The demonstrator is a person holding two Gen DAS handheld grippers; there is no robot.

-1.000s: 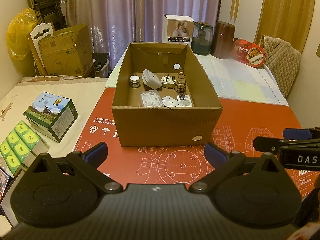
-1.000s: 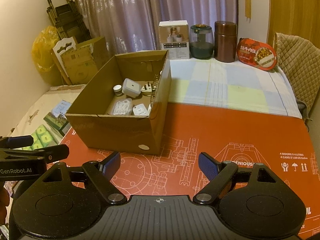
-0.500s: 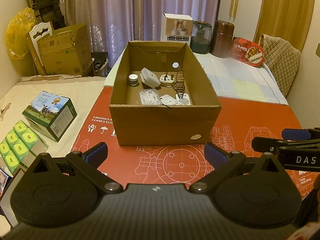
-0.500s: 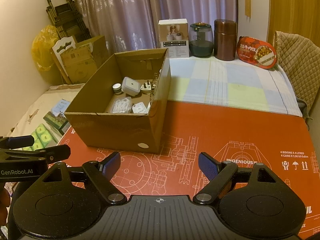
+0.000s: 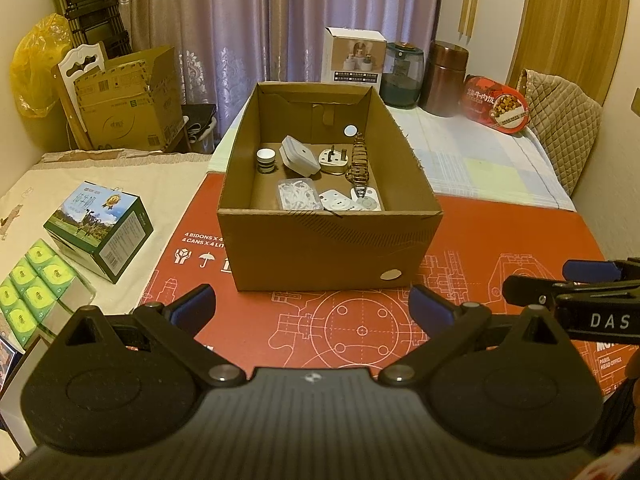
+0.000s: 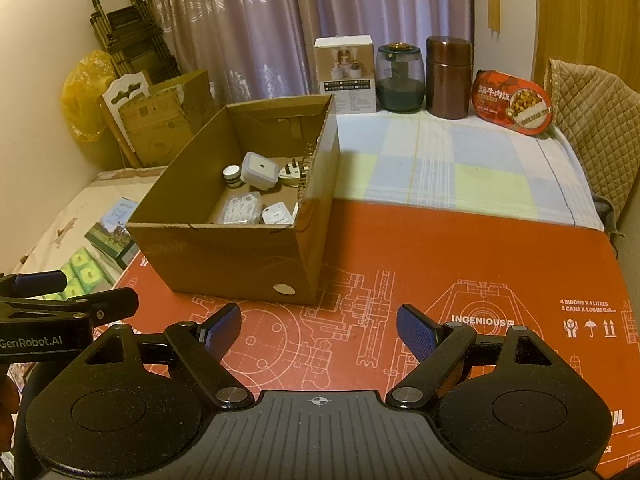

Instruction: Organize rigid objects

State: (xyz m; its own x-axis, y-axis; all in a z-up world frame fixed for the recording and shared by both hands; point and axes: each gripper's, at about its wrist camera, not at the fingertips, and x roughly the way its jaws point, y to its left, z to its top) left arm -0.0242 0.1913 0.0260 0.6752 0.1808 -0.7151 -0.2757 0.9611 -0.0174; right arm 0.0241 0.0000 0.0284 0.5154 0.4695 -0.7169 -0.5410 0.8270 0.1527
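Observation:
An open cardboard box stands on a red printed mat; it also shows in the right wrist view. Inside lie a white adapter, a white plug, a small round jar, a clear plastic case, a white socket and a brown spiral piece. My left gripper is open and empty, in front of the box. My right gripper is open and empty, in front of the box and to its right.
A white carton, a dark glass jar, a brown canister and a red food tray stand at the back on a checked cloth. A milk carton box and green packs lie left.
Both grippers have drawn back and risen slightly, so the box sits a little farther off. Nothing was picked up or let go.

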